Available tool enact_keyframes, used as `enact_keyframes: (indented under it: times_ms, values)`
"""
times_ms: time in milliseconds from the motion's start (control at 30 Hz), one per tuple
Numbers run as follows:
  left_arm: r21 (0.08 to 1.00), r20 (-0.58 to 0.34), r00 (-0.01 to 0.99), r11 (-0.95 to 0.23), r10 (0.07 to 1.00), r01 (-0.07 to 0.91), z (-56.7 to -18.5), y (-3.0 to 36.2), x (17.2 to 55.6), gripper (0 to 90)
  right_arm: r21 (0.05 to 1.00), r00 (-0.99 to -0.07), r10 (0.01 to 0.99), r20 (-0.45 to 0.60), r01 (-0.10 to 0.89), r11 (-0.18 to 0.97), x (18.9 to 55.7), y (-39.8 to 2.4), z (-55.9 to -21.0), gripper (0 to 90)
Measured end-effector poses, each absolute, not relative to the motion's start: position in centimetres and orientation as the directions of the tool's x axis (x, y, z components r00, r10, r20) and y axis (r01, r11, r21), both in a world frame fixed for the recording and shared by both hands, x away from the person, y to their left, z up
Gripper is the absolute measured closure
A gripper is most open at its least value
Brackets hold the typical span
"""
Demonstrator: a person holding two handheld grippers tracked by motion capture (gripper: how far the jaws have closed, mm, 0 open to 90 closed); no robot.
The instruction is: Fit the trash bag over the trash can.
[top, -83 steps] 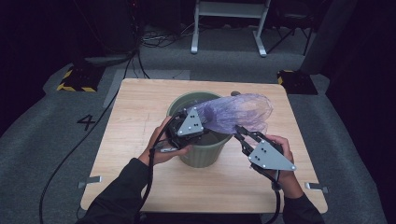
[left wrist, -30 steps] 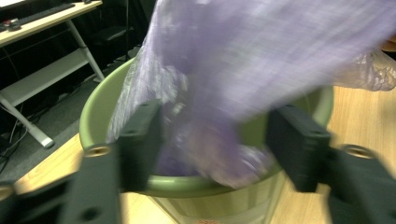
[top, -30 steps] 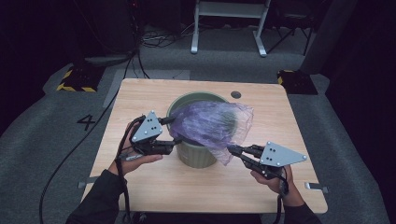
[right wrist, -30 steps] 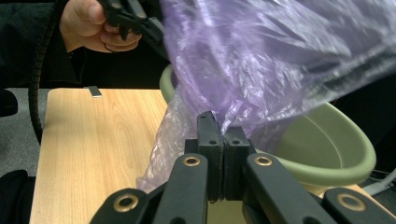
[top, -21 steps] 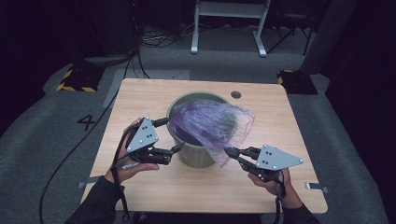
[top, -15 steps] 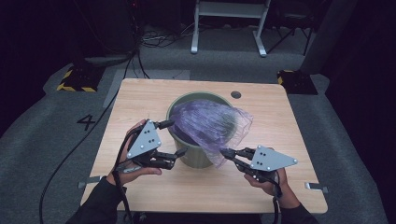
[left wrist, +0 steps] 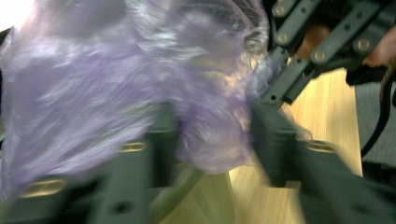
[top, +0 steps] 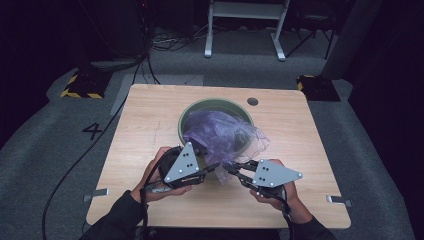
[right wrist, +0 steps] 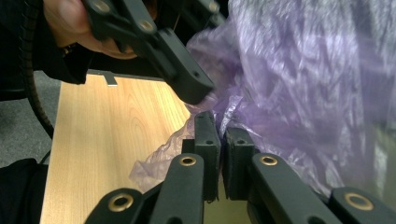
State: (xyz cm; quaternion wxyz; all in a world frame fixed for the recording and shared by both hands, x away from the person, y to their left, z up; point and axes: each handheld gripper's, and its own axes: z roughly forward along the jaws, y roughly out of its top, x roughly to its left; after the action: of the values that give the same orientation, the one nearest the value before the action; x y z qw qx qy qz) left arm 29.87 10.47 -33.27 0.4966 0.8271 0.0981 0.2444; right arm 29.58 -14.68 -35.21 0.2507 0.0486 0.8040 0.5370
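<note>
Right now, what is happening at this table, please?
A person is fitting a thin purple plastic bag into a round dark green bin on the light wooden table. The right claw is shut on the bag's near edge. The left claw has just been closing, with bag film between its jaws. Most of the bag lies bunched over the bin's mouth.

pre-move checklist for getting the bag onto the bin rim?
1. Right tool shut on bag edge: ok, film pinched between its jaws.
2. Left tool gripping bag: not ok, jaws have just been closing with film between them, pads not yet pressing.
3. Bin upright on table: ok.
4. Bag mouth open over rim: not ok, bag bunched on top, spilling over the near right side.
5. Tools apart from each other: cannot tell, tips very close.
</note>
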Motion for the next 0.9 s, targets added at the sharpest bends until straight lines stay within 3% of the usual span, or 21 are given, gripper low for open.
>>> enact_keyframes:
  times_ms: [100, 267, 433, 600, 700, 800, 900]
  values:
    - [0.851, 0.329, 0.859, -0.516, 0.392, -0.091, -33.6, 10.5, 29.9, 77.5, 0.890, -0.874, 0.343, -0.345, -0.188, 0.416, 29.5, -14.5, -35.3, 82.5]
    - [0.853, 0.330, 0.852, -0.516, 0.406, -0.084, -33.7, 11.2, 30.1, 87.4, 0.898, -0.870, 0.351, -0.345, -0.197, 0.394, 28.9, -15.0, -35.3, 69.4]
    - [0.880, 0.287, 0.860, -0.471, 0.423, -0.062, -33.8, 12.5, 30.5, 88.0, 0.910, -0.846, 0.411, -0.340, -0.185, 0.370, 28.5, -16.7, -35.2, 54.9]
    - [0.902, 0.244, 0.870, -0.430, 0.428, -0.042, -34.1, 13.9, 30.8, 87.0, 0.911, -0.792, 0.496, -0.357, -0.177, 0.373, 28.9, -18.5, -35.3, 47.9]
    - [0.914, 0.218, 0.877, -0.405, 0.428, -0.030, -34.4, 14.4, 31.0, 86.2, 0.929, -0.787, 0.534, -0.310, -0.132, 0.344, 29.8, -19.1, -35.3, 41.9]
    - [0.916, 0.210, 0.880, -0.400, 0.426, -0.026, -34.6, 14.5, 31.1, 86.1, 0.948, -0.818, 0.516, -0.254, -0.106, 0.299, 30.2, -18.8, -35.4, 36.8]
    - [0.914, 0.216, 0.879, -0.406, 0.425, -0.029, -34.7, 14.4, 31.0, 86.1, 0.938, -0.834, 0.475, -0.280, -0.133, 0.320, 29.9, -17.5, -35.5, 34.2]
